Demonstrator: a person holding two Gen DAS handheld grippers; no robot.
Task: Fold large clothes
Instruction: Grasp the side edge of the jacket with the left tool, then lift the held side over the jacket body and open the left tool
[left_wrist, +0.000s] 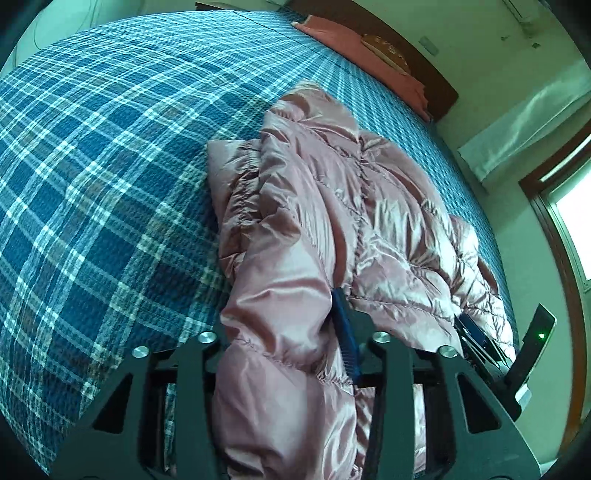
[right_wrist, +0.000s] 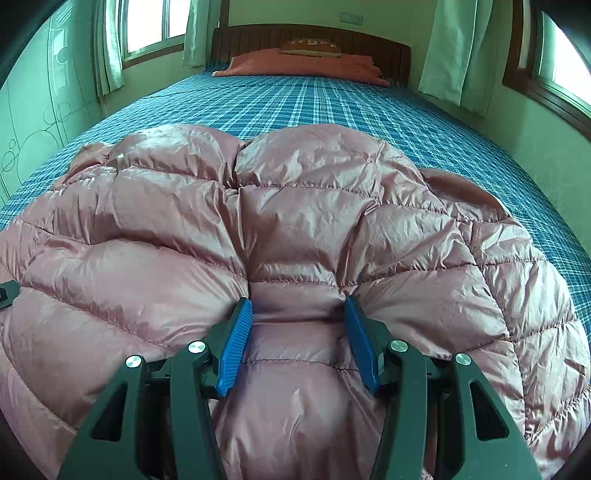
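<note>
1. A shiny pink quilted puffer jacket (right_wrist: 295, 229) is lying on a bed covered with a blue-and-white plaid sheet (right_wrist: 332, 107), its bulk bunched toward the near edge of the bed.
2. The right gripper (right_wrist: 299, 325) is angling down onto the jacket, and its blue ribbed pads (right_wrist: 236, 343) are pressing in on either side of a puffed ridge of the fabric, so the jaws are clenching a fold of the jacket.
3. The left gripper (left_wrist: 280, 343) is sitting at one end of the jacket (left_wrist: 332, 221); a thick roll of pink fabric is filling the gap between its black fingers, and one blue pad (left_wrist: 345, 332) is showing pressed against that roll, so these jaws are grasping the jacket too.
4. In the left wrist view, the other gripper's black body with a small green light (left_wrist: 532, 350) is showing at the far right, beside the jacket.
5. A reddish-pink pillow (right_wrist: 303, 64) is lying at the head of the bed against a dark wooden headboard (right_wrist: 310, 37), well apart from the jacket.
6. Pale green curtains (right_wrist: 454, 48) are hanging beside the windows.
</note>
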